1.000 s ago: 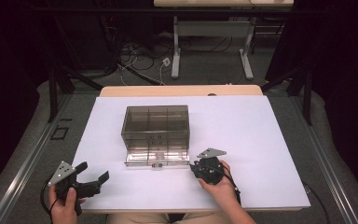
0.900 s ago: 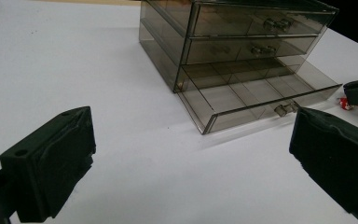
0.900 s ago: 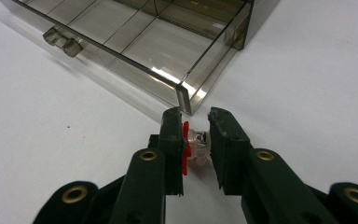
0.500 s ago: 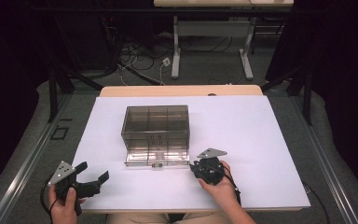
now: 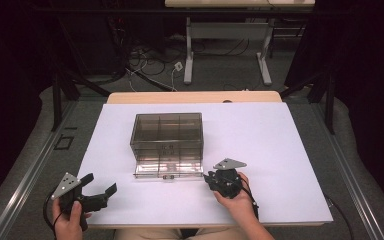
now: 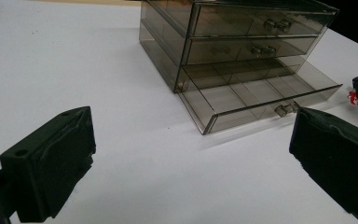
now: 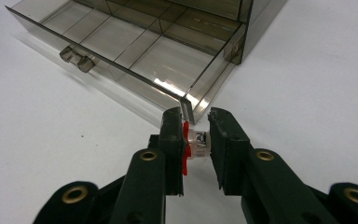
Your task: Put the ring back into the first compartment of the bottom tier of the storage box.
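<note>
Two grippers flank a smoky drawer box (image 5: 167, 135) mid-table, bottom drawer (image 5: 168, 167) out. Right gripper (image 7: 196, 142) pinches a small red-and-clear part (image 7: 192, 144), perhaps a connector. Left gripper (image 5: 97, 189) gapes empty.

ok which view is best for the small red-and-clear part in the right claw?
The right gripper view: the small part sits close up, pinched between the right claw, red flange and clear body plain. The left gripper view catches a red speck of it at the right edge. In the high view it is too small to make out.
</note>
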A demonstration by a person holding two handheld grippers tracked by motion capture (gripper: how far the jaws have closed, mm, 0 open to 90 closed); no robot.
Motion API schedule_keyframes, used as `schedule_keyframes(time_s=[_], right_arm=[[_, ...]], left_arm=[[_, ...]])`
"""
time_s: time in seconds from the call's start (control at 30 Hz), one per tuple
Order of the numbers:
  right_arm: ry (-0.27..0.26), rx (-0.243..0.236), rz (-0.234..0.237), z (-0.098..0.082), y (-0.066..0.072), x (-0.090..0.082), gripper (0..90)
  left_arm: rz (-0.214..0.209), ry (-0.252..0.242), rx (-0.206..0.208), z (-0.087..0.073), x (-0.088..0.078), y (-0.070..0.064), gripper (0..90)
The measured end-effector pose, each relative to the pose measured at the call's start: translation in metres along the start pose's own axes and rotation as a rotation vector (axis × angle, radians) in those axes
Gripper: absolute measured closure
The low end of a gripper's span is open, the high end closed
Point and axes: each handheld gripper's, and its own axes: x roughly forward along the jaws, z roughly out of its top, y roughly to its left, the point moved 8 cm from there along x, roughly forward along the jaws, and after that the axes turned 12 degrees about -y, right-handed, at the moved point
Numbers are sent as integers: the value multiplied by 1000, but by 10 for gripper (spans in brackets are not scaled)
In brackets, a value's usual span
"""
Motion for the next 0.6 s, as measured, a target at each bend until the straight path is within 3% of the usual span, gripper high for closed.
schedule_keyframes(time_s=[0.6], right_arm=[[-34,-3,23,12,9,-10,753]], left_arm=[[0,1,-3,0,0,0,5]])
